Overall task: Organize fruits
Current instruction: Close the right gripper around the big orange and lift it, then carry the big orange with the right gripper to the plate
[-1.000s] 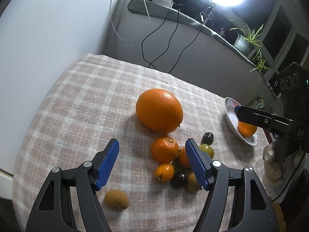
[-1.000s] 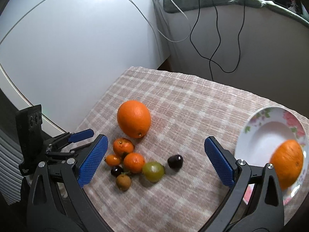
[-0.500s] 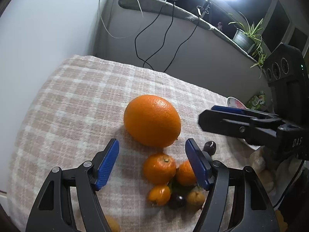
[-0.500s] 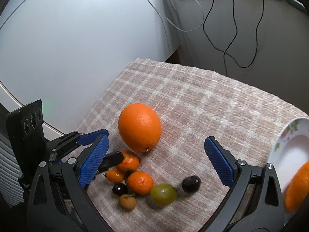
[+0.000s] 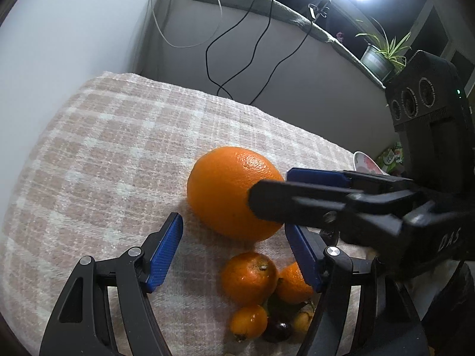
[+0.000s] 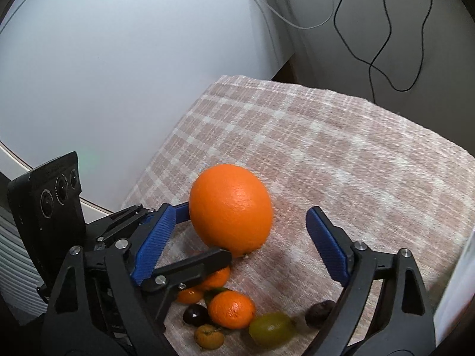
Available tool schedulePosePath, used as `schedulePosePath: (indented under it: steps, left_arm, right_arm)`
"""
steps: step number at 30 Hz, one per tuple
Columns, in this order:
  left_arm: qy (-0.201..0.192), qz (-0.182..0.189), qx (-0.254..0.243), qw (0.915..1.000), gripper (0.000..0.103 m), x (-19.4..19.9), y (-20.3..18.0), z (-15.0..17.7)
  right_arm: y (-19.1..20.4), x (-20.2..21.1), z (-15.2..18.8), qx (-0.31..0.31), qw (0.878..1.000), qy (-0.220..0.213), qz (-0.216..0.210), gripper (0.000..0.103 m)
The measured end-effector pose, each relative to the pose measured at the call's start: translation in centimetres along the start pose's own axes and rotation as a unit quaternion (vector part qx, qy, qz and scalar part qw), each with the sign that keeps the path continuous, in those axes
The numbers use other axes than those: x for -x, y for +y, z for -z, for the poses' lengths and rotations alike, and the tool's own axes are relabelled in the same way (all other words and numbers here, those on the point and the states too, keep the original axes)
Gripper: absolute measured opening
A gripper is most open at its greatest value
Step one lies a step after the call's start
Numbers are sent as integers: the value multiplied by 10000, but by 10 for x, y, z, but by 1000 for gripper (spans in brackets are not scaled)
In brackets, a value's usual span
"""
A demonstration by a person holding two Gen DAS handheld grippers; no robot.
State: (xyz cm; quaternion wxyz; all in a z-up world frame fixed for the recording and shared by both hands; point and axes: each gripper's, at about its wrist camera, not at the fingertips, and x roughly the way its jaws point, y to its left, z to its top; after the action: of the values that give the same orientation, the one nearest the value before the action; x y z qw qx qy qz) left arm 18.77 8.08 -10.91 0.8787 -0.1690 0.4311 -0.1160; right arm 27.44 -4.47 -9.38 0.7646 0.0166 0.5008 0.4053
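Observation:
A large orange (image 5: pixel 233 191) (image 6: pixel 231 209) sits on the checked cloth. My left gripper (image 5: pixel 234 252) is open, its blue pads just short of the orange on either side. My right gripper (image 6: pixel 239 244) is open too and reaches in from the right, its fingers (image 5: pixel 314 198) around the same orange. Below the orange lies a cluster of small fruit: two mandarins (image 5: pixel 249 277) (image 6: pixel 231 310), a kumquat (image 5: pixel 248 320), a dark cherry (image 6: pixel 195 314), a green grape (image 6: pixel 271 329) and a dark plum (image 6: pixel 320 310).
The pink checked cloth (image 5: pixel 118 148) covers the table. A floral plate rim (image 5: pixel 363 163) shows behind the right gripper, at the far right edge in the right wrist view (image 6: pixel 454 290). A white wall stands left, cables and a padded ledge behind, a potted plant (image 5: pixel 383 50) far right.
Both grippers have moved in on the large orange. The right gripper swung left from the plate, and its fingers now sit around the orange. The plate has slid almost out of view.

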Motion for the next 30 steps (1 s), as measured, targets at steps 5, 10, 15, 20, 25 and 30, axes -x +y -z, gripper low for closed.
schedulePosePath:
  steps: [5,10,15,20,25,30]
  left_arm:
    - [-14,92,24,10000,69,-2,0,-3]
    - [-31,85,-4,10000,66,-7,-4,-6]
    - [-69,59,-52,9999,66,-7,-6,-4]
    - [-128,39,-70,9999,66,-6,-9,-3]
    - [-174,52,-136,9997,66,-2,-16,-4]
    - [-227,90,-273,9993,66,2,-31,-6]
  right_arm:
    - [3,-13,1,28,9998,197,-46,76]
    - [3,-16,2,17,9997,238,-87,69]
    - [2,-14,3,-39,9997,227,-114,69]
    - [3,-11,4,-38,9998,162,-112,69]
    - [3,-3,5,-40,9999,90,-102,69]
    - [-1,14,7,-68,9999,-12,-79,69]
